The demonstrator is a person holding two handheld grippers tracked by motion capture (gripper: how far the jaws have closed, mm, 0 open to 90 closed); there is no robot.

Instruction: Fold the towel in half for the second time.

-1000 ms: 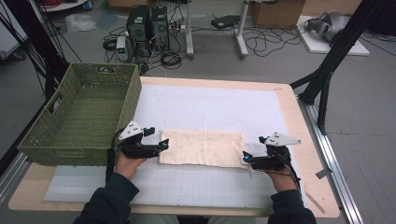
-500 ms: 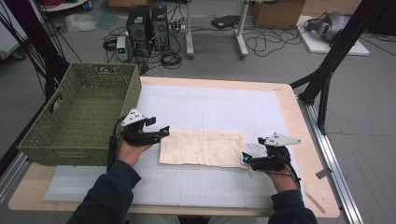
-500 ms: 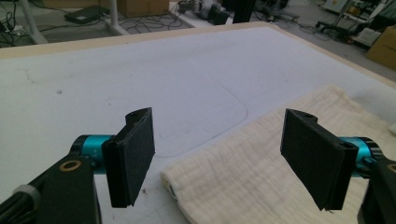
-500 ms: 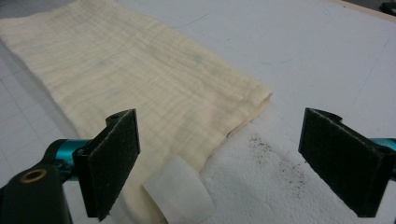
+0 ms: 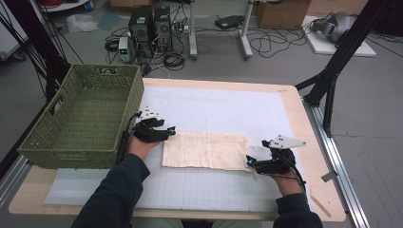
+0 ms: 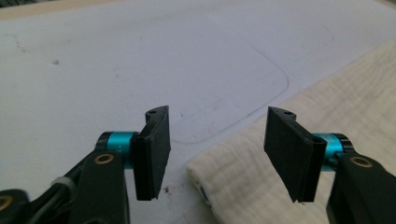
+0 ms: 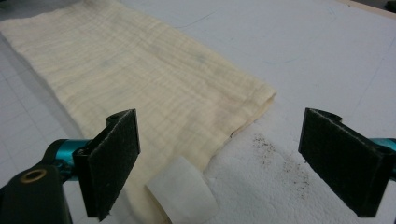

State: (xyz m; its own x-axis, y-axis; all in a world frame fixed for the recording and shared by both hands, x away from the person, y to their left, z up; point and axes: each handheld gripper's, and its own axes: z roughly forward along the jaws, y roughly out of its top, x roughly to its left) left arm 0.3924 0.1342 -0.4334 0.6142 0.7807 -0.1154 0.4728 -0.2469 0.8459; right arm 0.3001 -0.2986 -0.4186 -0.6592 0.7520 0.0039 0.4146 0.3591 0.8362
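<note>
My left hand-held gripper sits at the far left corner of the cloth, close by the basket. In the left gripper view its jaws straddle that corner — they have just been closing, yet there is a gap on both sides and neither pad presses the fabric, so it grips nothing. The corner lies low between the jaws, slightly nearer the right one.

The cloth is a cream, folded rectangle lying flat on the white mat in the middle of the desk, its long side running from left to right between my two hands.

My right hand-held gripper rests at the cloth's near right corner. In the right gripper view its jaws stand wide apart and released — the cloth's right end lies ahead of them, and a small white tab curls up from the cloth's edge just inside the left jaw. Dark specks dot the mat between the jaws. Neither pad touches the cloth.

The basket stands on the left of the desk, green and woven, apart from the cloth.
</note>
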